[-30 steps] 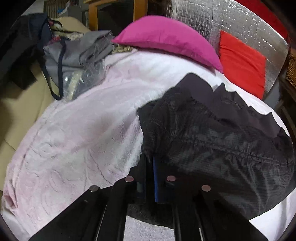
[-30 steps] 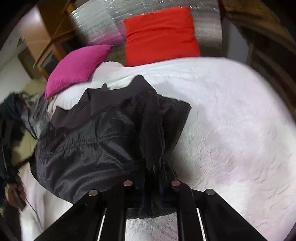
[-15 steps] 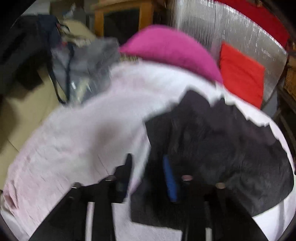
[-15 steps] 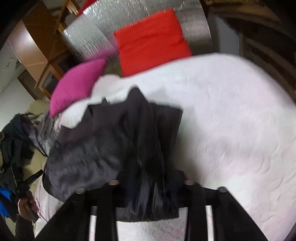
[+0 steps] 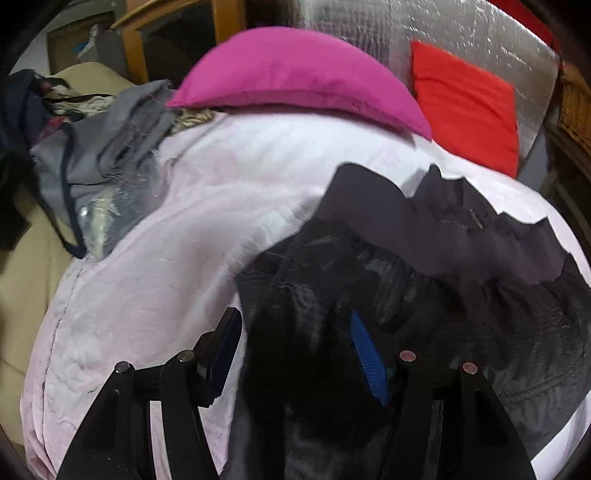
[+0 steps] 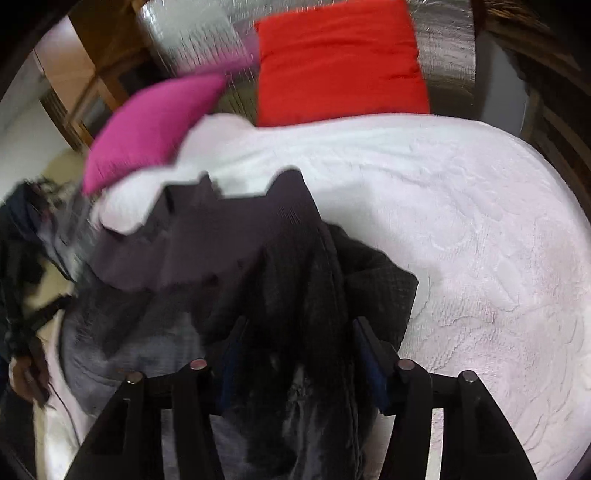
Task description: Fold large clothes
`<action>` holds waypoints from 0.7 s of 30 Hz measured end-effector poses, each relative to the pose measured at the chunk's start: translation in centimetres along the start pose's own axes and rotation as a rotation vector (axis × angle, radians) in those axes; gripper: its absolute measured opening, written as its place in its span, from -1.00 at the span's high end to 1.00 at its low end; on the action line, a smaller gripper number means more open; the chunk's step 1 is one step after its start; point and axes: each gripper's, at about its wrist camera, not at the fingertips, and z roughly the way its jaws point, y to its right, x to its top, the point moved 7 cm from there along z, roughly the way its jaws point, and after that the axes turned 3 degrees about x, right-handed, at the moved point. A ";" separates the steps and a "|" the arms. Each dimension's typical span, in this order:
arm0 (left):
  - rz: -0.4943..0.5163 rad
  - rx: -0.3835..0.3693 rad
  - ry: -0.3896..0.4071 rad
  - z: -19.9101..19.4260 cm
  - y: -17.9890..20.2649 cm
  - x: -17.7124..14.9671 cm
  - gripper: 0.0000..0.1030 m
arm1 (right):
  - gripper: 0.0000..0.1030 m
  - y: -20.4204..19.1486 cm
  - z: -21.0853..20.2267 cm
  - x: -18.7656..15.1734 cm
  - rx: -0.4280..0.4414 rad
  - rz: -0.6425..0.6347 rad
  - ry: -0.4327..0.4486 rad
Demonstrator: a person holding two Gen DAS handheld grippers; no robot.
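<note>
The left gripper (image 5: 295, 350) stands with its jaws spread wide, the black garment (image 5: 424, 280) lying loose between them on the pale pink bedspread (image 5: 155, 266). The right gripper (image 6: 297, 354) is likewise parted over a bunched fold. The garment looks partly gathered, so flattening and further folds seem left.

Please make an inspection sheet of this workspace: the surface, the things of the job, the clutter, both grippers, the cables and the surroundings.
Surface: pale pink blanket on a bed.
Job's things: black jacket, crumpled, lying on the blanket.
Clutter: grey clothes pile at the bed's far left edge.
Grippers: left gripper open, jacket fabric between its fingers; right gripper open, likewise.
Cables: nothing seen.
Surroundings: magenta pillow, red cushion, silver quilted panel, wooden frame.
</note>
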 end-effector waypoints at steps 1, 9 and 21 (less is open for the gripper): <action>0.011 0.008 0.000 0.2 0.2 0.0 -0.21 | -0.12 0.0 -0.2 0.1 0.012 0.004 0.005; 0.024 0.031 -0.036 1.7 0.4 0.4 0.77 | 0.78 0.5 0.7 0.6 -0.020 -0.018 -0.039; -0.052 0.063 0.002 3.4 -0.2 -0.8 0.86 | 0.86 1.8 1.6 -0.6 -0.116 0.004 0.015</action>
